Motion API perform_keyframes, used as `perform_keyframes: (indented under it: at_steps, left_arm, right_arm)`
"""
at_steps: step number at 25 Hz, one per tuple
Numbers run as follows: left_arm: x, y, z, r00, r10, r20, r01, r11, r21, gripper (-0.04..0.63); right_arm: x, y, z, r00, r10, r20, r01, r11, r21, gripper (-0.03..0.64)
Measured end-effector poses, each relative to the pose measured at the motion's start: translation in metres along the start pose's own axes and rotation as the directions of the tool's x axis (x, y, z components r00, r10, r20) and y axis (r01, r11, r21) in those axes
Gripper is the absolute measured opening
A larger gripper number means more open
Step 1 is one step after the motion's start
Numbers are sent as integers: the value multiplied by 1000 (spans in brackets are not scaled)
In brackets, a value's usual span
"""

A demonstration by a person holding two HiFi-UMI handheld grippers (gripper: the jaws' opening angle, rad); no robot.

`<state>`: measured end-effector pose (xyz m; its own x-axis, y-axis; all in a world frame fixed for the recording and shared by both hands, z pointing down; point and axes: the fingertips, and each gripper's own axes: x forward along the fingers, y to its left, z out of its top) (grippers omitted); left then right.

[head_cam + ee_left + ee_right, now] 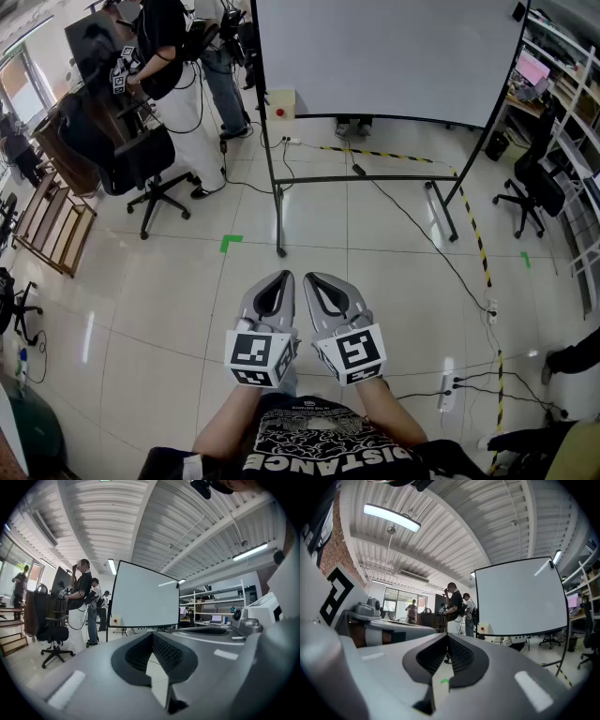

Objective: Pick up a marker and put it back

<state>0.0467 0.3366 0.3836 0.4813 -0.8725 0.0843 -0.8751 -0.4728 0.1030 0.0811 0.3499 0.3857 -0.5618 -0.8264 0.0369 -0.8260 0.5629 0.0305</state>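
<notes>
Both grippers are held side by side at waist height, pointing forward over the tiled floor. My left gripper is shut, its pads meeting at the tip with nothing between them. My right gripper is shut and empty too. Ahead stands a white whiteboard on a black wheeled stand, a few steps away. A small dark object sits at the board's top right corner; I cannot tell what it is. No marker is clearly visible.
People stand at the back left by a black office chair. Cables and a power strip lie on the floor at right, beside yellow-black tape. Shelves and another chair line the right side.
</notes>
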Motion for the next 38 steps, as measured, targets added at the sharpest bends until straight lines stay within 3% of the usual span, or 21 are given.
perform_keyframes:
  at_steps: [10, 23, 38]
  left_arm:
    - [69, 55, 1, 1000, -15, 12, 15, 999, -33, 6]
    - [179, 151, 40, 998, -57, 37, 58, 998, -32, 6]
    - [233, 238, 51, 996, -85, 34, 87, 995, -44, 6]
  right_arm:
    - [74, -36, -9, 1000, -18, -25, 17, 1000, -10, 0]
    - [212, -88, 13, 998, -45, -33, 44, 999, -31, 0]
    - [318, -96, 19, 997, -65, -48, 63, 997, -44, 5]
